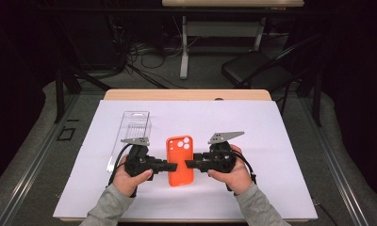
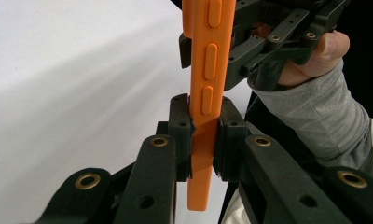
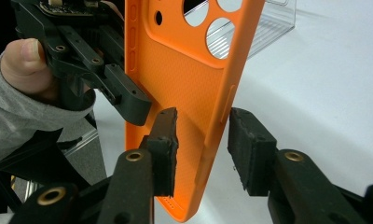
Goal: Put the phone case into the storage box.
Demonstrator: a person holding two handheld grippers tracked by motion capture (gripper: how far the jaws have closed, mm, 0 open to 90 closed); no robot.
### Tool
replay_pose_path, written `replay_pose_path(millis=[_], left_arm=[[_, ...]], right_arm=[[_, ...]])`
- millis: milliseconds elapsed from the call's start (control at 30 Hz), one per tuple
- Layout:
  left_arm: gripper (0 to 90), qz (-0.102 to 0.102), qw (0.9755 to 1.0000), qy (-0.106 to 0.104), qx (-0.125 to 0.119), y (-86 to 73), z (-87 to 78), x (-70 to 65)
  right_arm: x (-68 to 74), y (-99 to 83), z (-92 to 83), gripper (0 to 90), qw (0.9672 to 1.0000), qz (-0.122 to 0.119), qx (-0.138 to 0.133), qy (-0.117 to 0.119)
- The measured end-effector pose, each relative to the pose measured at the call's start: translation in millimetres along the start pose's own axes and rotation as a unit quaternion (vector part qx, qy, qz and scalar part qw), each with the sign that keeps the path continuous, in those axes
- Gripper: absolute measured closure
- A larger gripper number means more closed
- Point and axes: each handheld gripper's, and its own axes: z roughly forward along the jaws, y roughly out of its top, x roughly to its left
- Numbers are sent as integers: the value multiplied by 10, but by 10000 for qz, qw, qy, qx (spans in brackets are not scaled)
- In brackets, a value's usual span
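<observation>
One orange phone case (image 1: 180, 161) sits at the middle of the white table cover (image 1: 271, 141), held off it between two grippers, its camera cutouts toward twelve o'clock in the high view. The left gripper (image 1: 170, 165) comes at it from nine o'clock and is clamped on the case's left edge; in the left gripper view its black pads (image 2: 181, 135) press both faces of the thin orange wall, just below the lowest of three side buttons. The right gripper (image 1: 190, 164) comes in from three o'clock. In the right gripper view its jaws straddle the case's right edge: one pad (image 3: 166, 140) lies against or just short of the textured back, the other pad (image 3: 247, 149) stands clear with a visible gap, so the case is between the jaws but not pinched. A clear plastic box (image 1: 135, 126) lies at eleven o'clock from the case, near the left gripper. Grey sleeves (image 1: 106, 209) enter from six o'clock.
</observation>
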Motion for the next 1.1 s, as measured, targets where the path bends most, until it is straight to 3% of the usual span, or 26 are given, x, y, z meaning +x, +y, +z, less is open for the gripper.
replay_pose_path(millis=[1100], left_arm=[[802, 18, 10000, -43, 13, -6, 12, -5]], right_arm=[[-56, -10, -22, 780, 9994, 278, 55, 178]])
